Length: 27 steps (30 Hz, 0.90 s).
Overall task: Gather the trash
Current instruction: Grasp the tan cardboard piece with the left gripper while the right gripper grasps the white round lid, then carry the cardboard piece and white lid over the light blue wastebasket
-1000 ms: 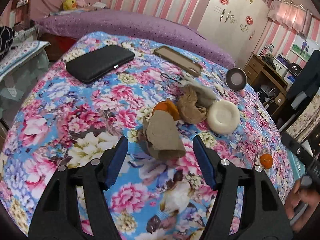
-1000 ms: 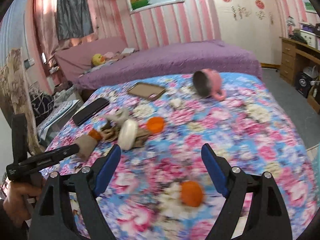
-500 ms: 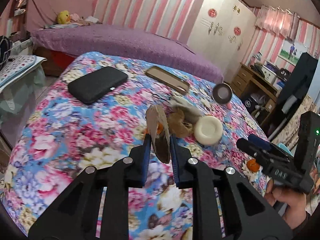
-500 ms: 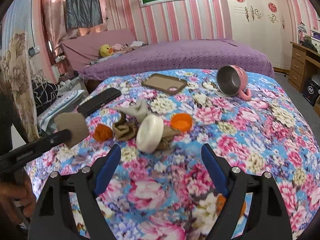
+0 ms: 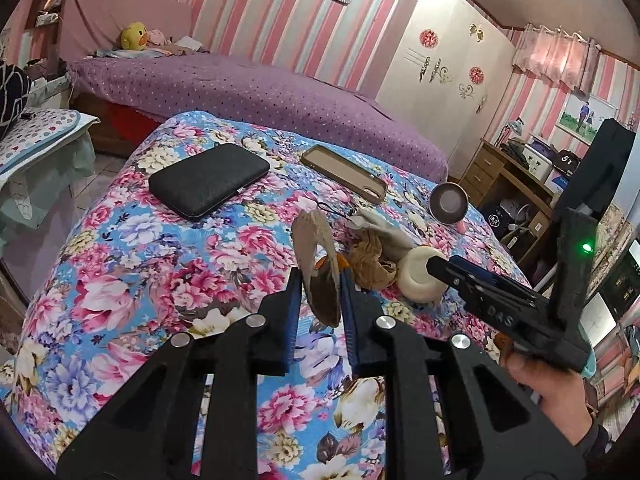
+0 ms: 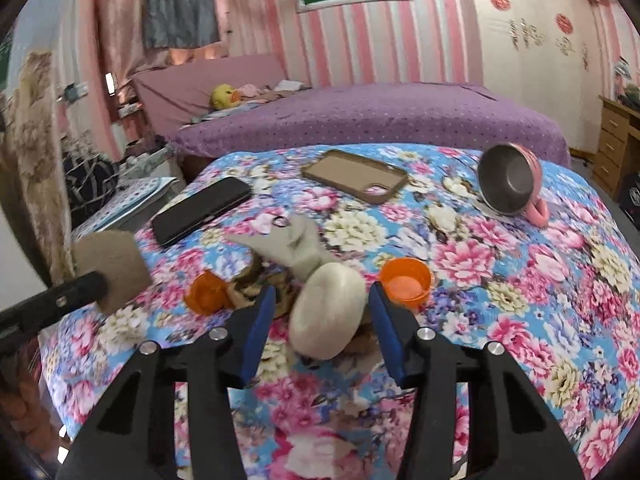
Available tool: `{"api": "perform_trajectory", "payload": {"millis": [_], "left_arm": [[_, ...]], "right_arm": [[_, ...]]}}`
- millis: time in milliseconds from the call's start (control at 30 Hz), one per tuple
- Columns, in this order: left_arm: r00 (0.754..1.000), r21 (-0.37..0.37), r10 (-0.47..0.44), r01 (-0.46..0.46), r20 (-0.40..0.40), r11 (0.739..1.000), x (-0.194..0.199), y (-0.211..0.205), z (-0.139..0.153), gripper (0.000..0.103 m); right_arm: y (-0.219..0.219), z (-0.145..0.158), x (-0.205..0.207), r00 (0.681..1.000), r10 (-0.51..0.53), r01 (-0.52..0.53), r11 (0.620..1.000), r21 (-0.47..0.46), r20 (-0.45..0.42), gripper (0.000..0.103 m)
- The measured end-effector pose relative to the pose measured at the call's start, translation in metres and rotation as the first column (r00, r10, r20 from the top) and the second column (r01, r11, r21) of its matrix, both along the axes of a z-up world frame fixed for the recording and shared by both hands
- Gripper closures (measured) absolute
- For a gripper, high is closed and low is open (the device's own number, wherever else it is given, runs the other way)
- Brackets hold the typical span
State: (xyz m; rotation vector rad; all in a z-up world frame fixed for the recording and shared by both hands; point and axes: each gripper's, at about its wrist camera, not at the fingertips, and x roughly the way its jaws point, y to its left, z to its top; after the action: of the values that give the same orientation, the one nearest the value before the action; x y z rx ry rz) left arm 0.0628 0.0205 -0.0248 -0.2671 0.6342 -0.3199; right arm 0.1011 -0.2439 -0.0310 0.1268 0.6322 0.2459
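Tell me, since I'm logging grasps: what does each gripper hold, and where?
Left gripper pinches the cardboard scrap by its lower end. Right gripper is closing around the white disc, not yet gripping.

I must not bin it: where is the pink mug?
In the right wrist view the pink mug lies tipped at the far right of the floral cloth, right of the phone case.

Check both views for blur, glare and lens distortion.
Left wrist view: sharp, no glare, fisheye bends the wardrobe and walls. Right wrist view: motion blur smears the floral cloth toward the edges; the same fisheye bending.
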Motion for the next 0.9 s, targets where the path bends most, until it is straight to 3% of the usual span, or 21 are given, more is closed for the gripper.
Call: {"api": "perform_trajectory", "payload": {"millis": [100,133,200,367,467,700,900], "left_arm": [[1.000,-0.007,0.005,-0.005,-0.004,1.000,0.001,0.004,-0.001,0.085],[1.000,-0.009,0.008,-0.008,-0.005,1.000,0.001,0.006,-0.002,0.085],[1.000,-0.015,0.012,-0.012,-0.008,1.000,0.001,0.008,-0.002,0.085],[1.000,-0.023,0.015,-0.015,0.001,1.000,0.000,0.010,0.000,0.085],[1.000,-0.026,0.017,-0.016,0.015,1.000,-0.004,0.010,0.003,0.085],[0.998,-0.018,0.012,-0.011,0.058,1.000,-0.011,0.000,0.014,0.085],[0.997,-0.007,-0.021,0.022,0.081,1.000,-0.017,-0.025,0.020,0.085]], "right_arm": [[-0.005,-0.001,0.009,1.000,0.007,-0.006,0.999,0.042,-0.009,0.058],[-0.004,-0.001,0.012,1.000,0.015,-0.015,0.999,0.044,-0.009,0.071],[-0.002,0.001,0.012,1.000,0.016,-0.016,0.999,0.028,-0.001,0.081],[0.010,0.010,-0.001,0.997,0.056,-0.054,0.998,-0.038,0.053,0.082],[0.003,0.024,-0.015,0.993,0.051,-0.050,0.999,-0.010,0.107,0.082],[-0.035,0.063,-0.061,0.974,0.006,-0.022,0.997,0.069,0.226,0.082],[-0.067,0.080,-0.100,0.965,-0.045,0.043,0.999,0.012,0.260,0.082]]}}
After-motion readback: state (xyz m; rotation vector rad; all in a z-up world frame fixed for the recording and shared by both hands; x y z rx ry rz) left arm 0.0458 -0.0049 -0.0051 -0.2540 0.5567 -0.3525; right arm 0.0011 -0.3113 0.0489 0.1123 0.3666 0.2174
